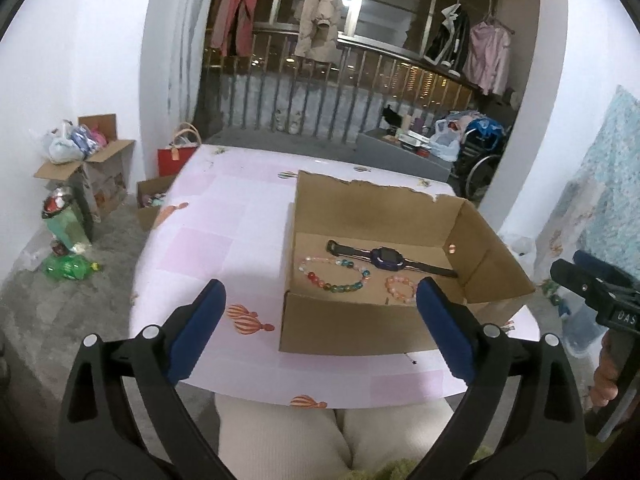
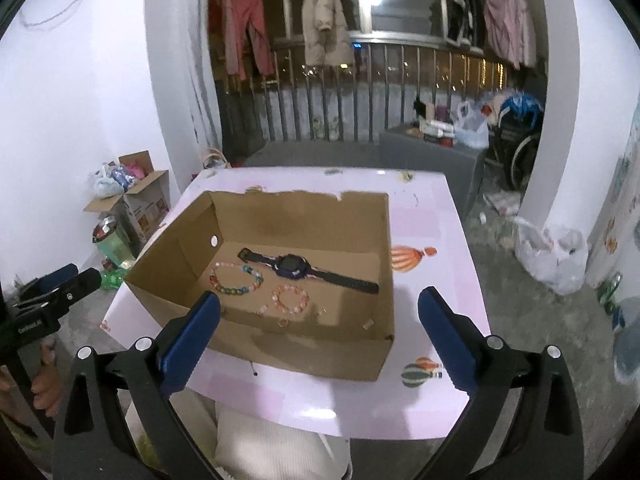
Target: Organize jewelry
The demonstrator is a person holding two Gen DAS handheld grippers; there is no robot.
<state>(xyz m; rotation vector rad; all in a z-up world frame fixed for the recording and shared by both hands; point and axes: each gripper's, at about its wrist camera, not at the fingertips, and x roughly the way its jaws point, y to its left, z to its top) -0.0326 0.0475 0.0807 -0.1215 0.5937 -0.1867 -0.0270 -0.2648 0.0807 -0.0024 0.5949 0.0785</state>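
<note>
Both grippers, left [image 1: 320, 304] & right [image 2: 320, 312], gape wide, empty; watch [image 2: 308, 270], bracelets at 12 in box [image 2: 280, 352], so pull back w/o nudging it.

White plaster walls [image 2: 80, 100] frame an opening onto a dark balcony with a metal railing [image 2: 360, 92], where hanging clothes [image 2: 320, 16] dry. Grey concrete floor [image 1: 60, 300]; a pink balloon-patterned table [image 1: 224, 224].
</note>
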